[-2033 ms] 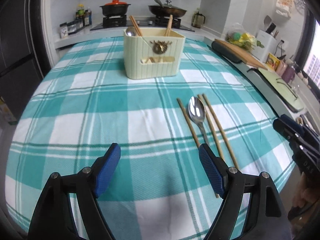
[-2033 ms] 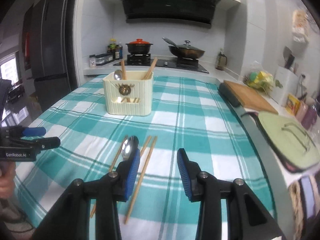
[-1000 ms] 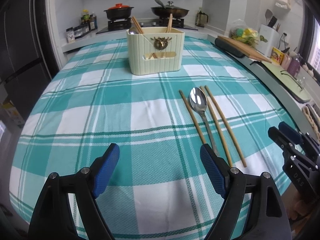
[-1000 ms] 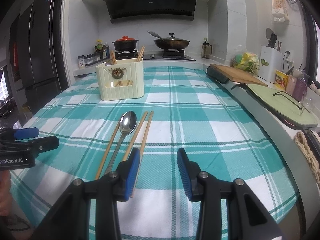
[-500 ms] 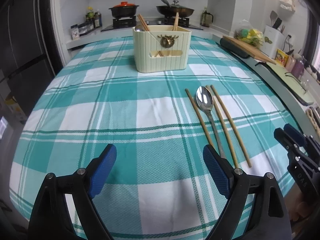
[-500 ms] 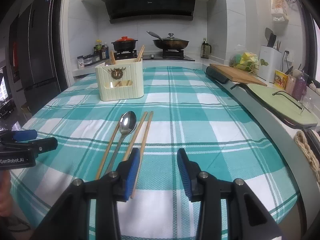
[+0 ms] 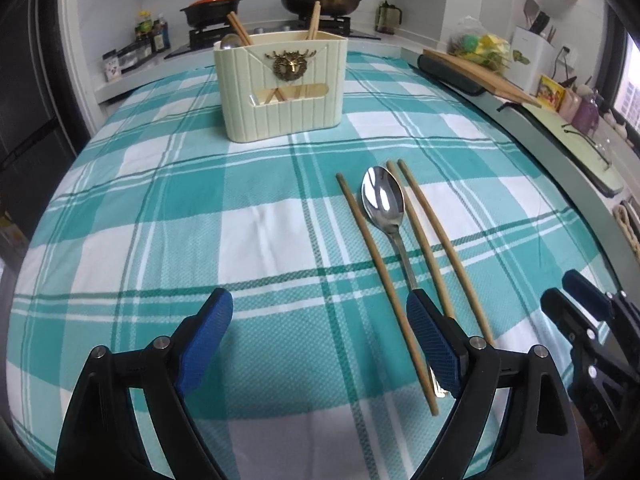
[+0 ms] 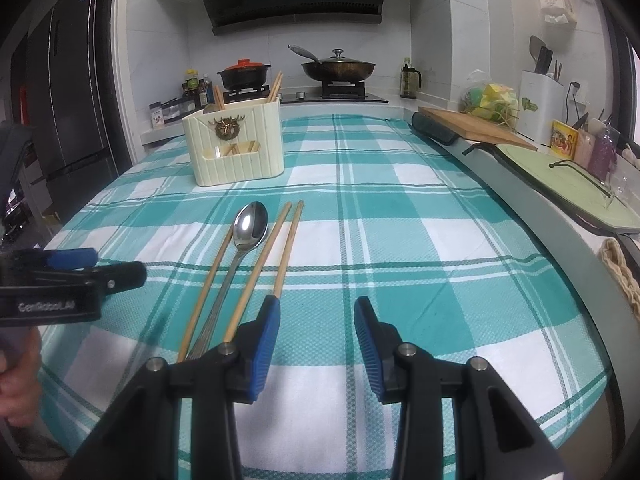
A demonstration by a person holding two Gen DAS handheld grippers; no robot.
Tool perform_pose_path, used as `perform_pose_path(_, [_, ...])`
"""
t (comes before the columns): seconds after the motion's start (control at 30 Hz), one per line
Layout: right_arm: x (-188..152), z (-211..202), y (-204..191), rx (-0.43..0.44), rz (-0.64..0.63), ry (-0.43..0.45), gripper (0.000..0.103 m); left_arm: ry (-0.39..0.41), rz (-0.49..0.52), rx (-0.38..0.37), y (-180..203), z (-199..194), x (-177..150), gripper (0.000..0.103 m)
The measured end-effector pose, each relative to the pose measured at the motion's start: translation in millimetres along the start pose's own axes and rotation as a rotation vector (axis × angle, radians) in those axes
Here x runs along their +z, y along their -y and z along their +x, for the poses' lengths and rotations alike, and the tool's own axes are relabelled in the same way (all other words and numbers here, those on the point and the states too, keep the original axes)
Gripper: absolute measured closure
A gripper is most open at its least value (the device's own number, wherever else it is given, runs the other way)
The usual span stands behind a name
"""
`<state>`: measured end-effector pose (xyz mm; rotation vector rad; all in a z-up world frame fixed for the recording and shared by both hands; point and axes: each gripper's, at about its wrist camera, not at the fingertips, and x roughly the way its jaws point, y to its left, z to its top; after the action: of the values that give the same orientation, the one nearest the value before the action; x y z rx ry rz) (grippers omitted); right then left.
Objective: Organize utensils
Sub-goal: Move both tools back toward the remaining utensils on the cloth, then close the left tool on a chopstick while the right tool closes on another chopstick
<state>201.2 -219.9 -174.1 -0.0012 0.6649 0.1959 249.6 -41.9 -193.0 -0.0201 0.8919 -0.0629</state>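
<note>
A cream utensil holder [image 7: 282, 92] [image 8: 234, 148] stands far back on the checked cloth, with chopsticks and a spoon sticking out of it. On the cloth lie a steel spoon [image 7: 384, 200] [image 8: 251, 226] and three wooden chopsticks: one [image 7: 376, 264] left of the spoon, two [image 7: 436, 236] right of it. My left gripper [image 7: 316, 312] is wide open above the cloth with nothing between its fingers. Its right finger [image 7: 432, 340] covers the spoon's handle end. My right gripper [image 8: 317, 312] is open with a narrower gap, just right of the chopsticks' near ends.
A stove with a red-lidded pot [image 8: 244, 74] and a wok [image 8: 338, 68] stands behind the table. A wooden board [image 8: 476, 128] and a green tray [image 8: 560, 184] line the counter on the right. A dark fridge [image 8: 72, 112] stands at the left.
My left gripper has moved forward and a little lower, so the holder and the utensils look closer. The right gripper's view is almost the same.
</note>
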Motion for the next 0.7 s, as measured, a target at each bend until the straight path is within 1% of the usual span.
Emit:
perform_pose_path(0.2, [-0.9, -5.4, 3.4, -0.009, 0.001, 0.014, 0.064, -0.053, -0.024, -0.015, 6.4, 32.8, 15.6, 0.013])
perform_pose_path(0.47, [-5.4, -4.7, 13.4, -0.014, 0.025, 0.001, 0.064, -0.073, 0.006, 0.065, 13.9, 59.7, 18.5, 0.013])
perform_pose_path(0.63, [-5.1, -1.6, 12.3, 0.005, 0.021, -0.012, 0.064, -0.092, 0.016, 0.075, 15.3, 68.1, 17.0, 0.013])
perform_pose_path(0.7, [-3.9, 2.1, 10.0, 0.020, 0.016, -0.025, 0.064, -0.085, 0.022, 0.077, 16.6, 68.8, 16.8, 0.013])
